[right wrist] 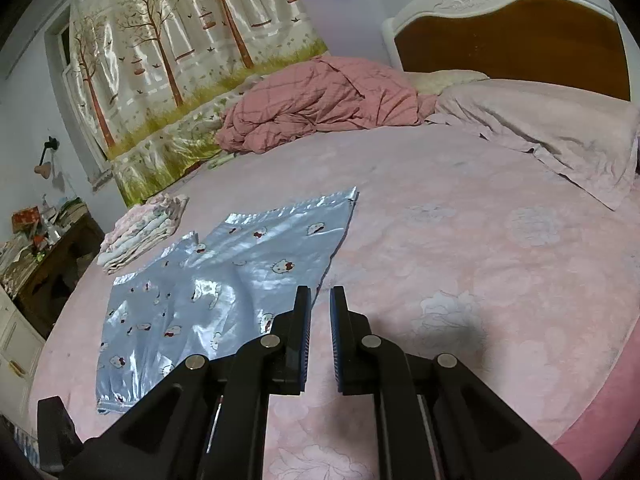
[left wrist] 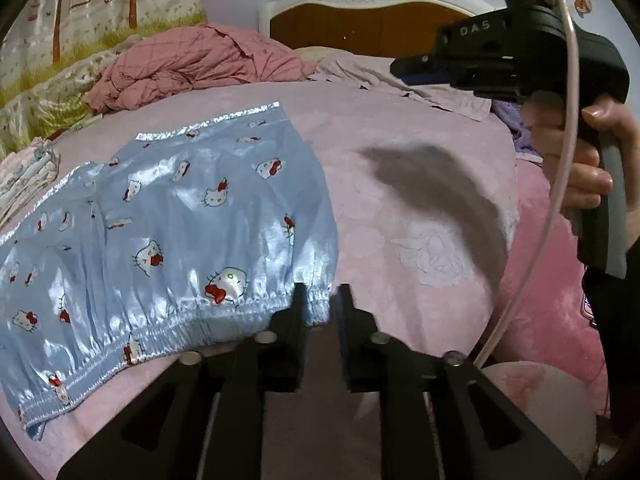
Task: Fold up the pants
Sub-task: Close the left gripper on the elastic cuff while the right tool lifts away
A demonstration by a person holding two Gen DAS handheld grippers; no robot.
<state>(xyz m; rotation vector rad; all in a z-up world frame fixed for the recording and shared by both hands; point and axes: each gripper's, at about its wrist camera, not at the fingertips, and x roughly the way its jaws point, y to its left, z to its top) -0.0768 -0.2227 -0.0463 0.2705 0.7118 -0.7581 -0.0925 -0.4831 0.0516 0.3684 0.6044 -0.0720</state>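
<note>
Pants: pale blue satin pants (left wrist: pixel 168 240) printed with cartoon cats lie spread flat on a pink bed sheet (left wrist: pixel 400 208), toward the sheet's left part in both views, elastic waistband at the near edge.
Left gripper: the left gripper (left wrist: pixel 322 300) sits at the waistband's right corner, jaws a small way apart; the gathered corner lies in the gap, and the pads do not visibly press on it.
Right gripper: the right gripper (right wrist: pixel 320 304) hangs over the pants' right edge, jaws nearly closed, a thin gap between them, nothing in it.
Hand: a person's hand (left wrist: pixel 580 172) grips the right tool's handle.
Surroundings: a folded stack of pale clothes (right wrist: pixel 140 232) sits just beyond the pants; a rumpled pink quilt (right wrist: pixel 320 104) lies near the wooden headboard (right wrist: pixel 512 36).
</note>
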